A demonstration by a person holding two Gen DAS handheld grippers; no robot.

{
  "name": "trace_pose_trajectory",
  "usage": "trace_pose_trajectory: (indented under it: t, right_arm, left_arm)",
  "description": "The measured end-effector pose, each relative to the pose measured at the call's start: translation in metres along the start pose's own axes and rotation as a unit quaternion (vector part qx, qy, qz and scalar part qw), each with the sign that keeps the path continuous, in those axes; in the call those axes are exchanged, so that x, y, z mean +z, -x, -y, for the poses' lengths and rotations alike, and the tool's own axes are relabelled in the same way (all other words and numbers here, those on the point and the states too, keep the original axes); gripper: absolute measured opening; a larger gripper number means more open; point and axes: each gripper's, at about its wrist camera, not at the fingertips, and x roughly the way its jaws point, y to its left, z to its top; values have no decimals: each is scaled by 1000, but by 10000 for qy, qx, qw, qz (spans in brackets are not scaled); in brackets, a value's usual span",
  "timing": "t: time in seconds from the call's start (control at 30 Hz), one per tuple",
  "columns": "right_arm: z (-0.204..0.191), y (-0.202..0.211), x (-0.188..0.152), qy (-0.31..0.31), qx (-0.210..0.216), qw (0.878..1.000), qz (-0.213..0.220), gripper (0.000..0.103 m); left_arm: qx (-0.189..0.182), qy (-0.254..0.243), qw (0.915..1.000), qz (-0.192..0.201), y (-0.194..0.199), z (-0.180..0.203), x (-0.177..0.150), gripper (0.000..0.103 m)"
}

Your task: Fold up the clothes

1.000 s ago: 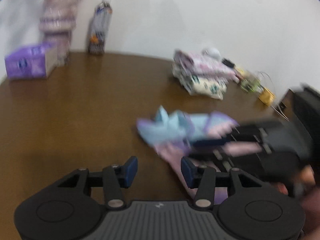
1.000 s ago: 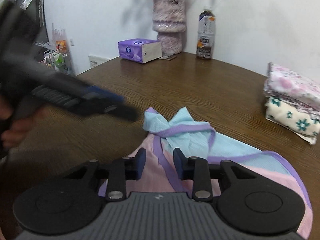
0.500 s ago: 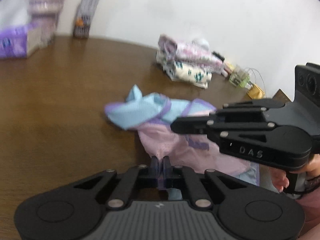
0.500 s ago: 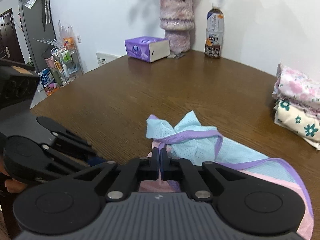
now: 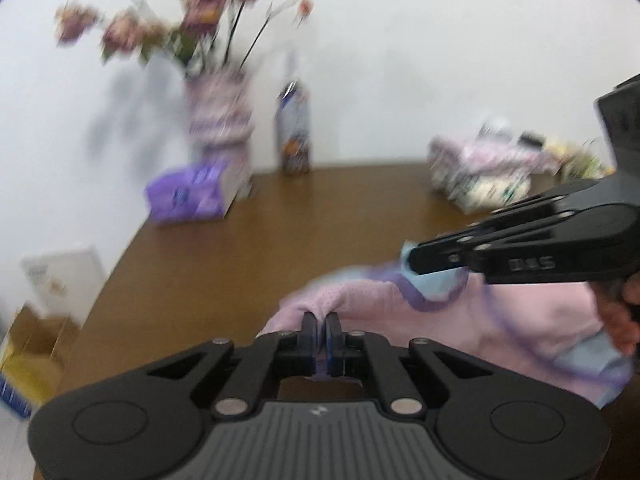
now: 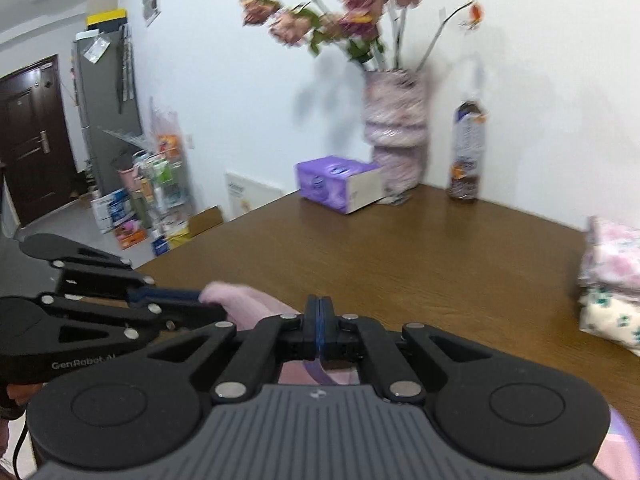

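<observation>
Your left wrist view is motion-blurred: bottle (image 5: 295, 136) label unreadable, folded stack (image 5: 480, 172) far right smeared. Right hand-held gripper (image 6: 319, 330) body hides most of the pink garment (image 6: 248, 308); stack (image 6: 612, 280) cut off at the right edge.

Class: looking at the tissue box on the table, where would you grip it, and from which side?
Grip the tissue box across its narrow width, coming from above: its long flat sides give parallel faces, while the vase crowds its far end.

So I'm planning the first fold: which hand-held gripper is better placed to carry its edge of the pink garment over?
Left, marginally. The left hand-held gripper is shut on the pink garment at its outer end, bare table ahead. The right hand-held gripper, also shut on it, holds nearer the middle.
</observation>
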Motion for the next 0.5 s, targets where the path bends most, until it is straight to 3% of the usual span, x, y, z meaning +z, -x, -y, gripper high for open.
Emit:
trace_pose_trajectory:
  t: [0.1,0.17,0.23,0.3,0.33,0.5]
  right_arm:
    - [-7,-16,-12,-191,-1,9993,-315,6]
    - [-10,-21,-25,-291,-97,9982,-522,10]
    - [-11,-19,-35,-350,-227,9972,-627,26]
    - [-11,-16,-42,-391,-409,9962,-663,37]
    - [-11,-14,-45,-408,-505,9957,-665,37]
    - [-14,-10,-52,-422,-737,9937,-729,46]
  left_arm:
    - [-79,55,9990,-428,-11,-5,-12,11]
    - [-244,216,9988,-373,-10,-12,-11,12]
    - [-309,415,9985,-202,-8,-21,-5,21]
    - [-288,467,9985,-78,-11,-25,2,34]
    - [-255,419,9987,-108,-16,-26,4,37]
    - [-206,182,9988,-415,-46,-29,9,39]
